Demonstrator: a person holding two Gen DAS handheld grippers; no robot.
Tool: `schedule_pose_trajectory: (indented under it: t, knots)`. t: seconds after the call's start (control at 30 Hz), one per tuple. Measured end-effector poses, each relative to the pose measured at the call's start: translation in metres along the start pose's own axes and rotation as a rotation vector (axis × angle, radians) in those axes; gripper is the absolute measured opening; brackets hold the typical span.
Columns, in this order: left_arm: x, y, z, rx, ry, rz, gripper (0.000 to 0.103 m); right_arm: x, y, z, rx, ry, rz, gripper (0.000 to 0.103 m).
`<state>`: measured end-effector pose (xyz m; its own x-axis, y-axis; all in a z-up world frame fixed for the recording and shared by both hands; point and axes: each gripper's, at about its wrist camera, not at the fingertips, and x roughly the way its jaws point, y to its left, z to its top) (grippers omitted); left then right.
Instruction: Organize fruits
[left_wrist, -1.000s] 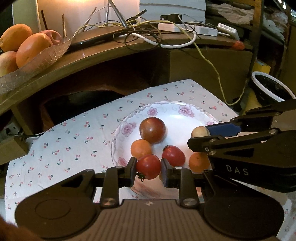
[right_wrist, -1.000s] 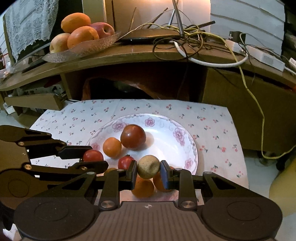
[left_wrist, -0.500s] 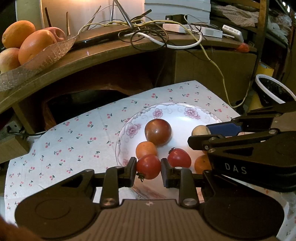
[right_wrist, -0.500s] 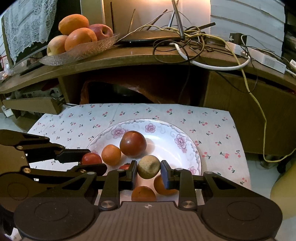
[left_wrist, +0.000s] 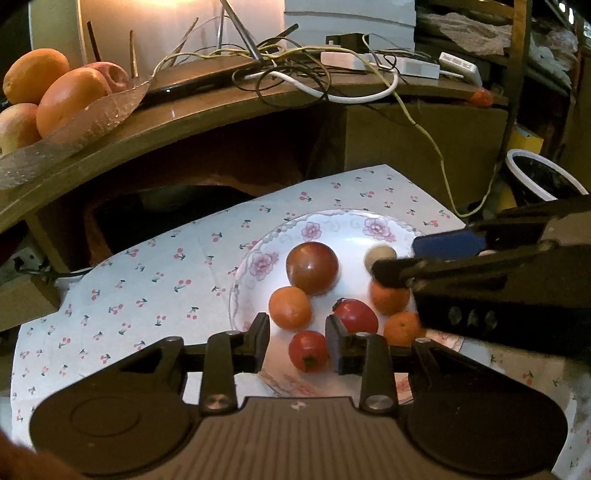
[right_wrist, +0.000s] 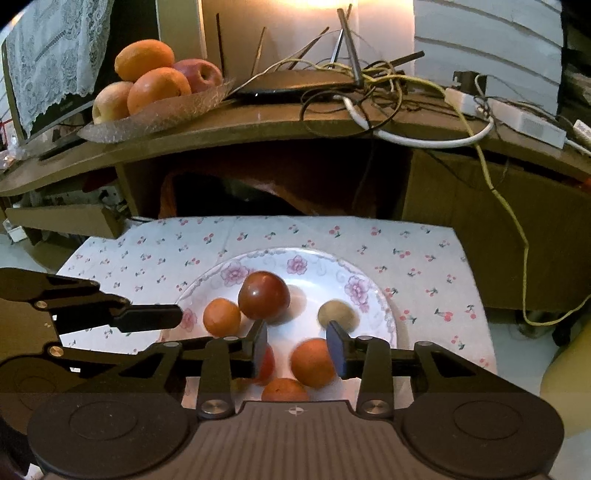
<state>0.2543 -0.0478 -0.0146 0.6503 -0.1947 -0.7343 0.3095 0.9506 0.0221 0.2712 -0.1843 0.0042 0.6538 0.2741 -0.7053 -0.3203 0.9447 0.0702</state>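
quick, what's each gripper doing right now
left gripper: open, small red tomato sits loose between its fingers on the plate.
right gripper: open, holding nothing.

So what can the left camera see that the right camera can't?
Only the left wrist view shows the small red tomato lying between the open left tongs, and a white-rimmed basin. Only the right wrist view shows the lace cloth. Both show the flowered plate and the big dark tomato.
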Motion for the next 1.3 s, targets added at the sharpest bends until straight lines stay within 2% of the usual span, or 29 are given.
schedule_pose_trajectory:
  t: [0.2,0.33,0.43,0.6,0.73,1.03,1.2,1.3]
  knots:
    - [-0.005,0.004,-0.005,0.005,-0.001,0.017,0.04,-0.008,-0.011,0.001,0.029,-0.024,-0.028,0.038]
    - [-0.014,0.002,-0.013,0.012,0.012,0.03,0.041,-0.014,-0.016,-0.008,0.024,-0.005,-0.067,0.038]
    - [-0.03,-0.003,-0.018,0.007,-0.006,0.022,0.044,-0.025,-0.019,-0.015,0.052,0.012,-0.065,0.038]
    - [-0.057,-0.015,-0.028,0.014,-0.035,0.024,0.058,-0.053,-0.012,-0.028,0.073,0.005,-0.052,0.04]
    - [-0.074,-0.022,-0.043,-0.004,-0.03,0.034,0.059,-0.074,-0.002,-0.043,0.07,-0.007,-0.049,0.04]
    - [-0.111,-0.029,-0.075,-0.056,-0.041,0.103,0.077,-0.11,0.016,-0.073,0.088,-0.014,-0.041,0.04]
    - [-0.124,-0.033,-0.091,-0.073,-0.04,0.151,0.091,-0.124,0.027,-0.087,0.082,-0.009,-0.034,0.04]
    - [-0.131,-0.033,-0.098,-0.097,-0.043,0.158,0.095,-0.132,0.03,-0.095,0.085,-0.01,-0.034,0.041]
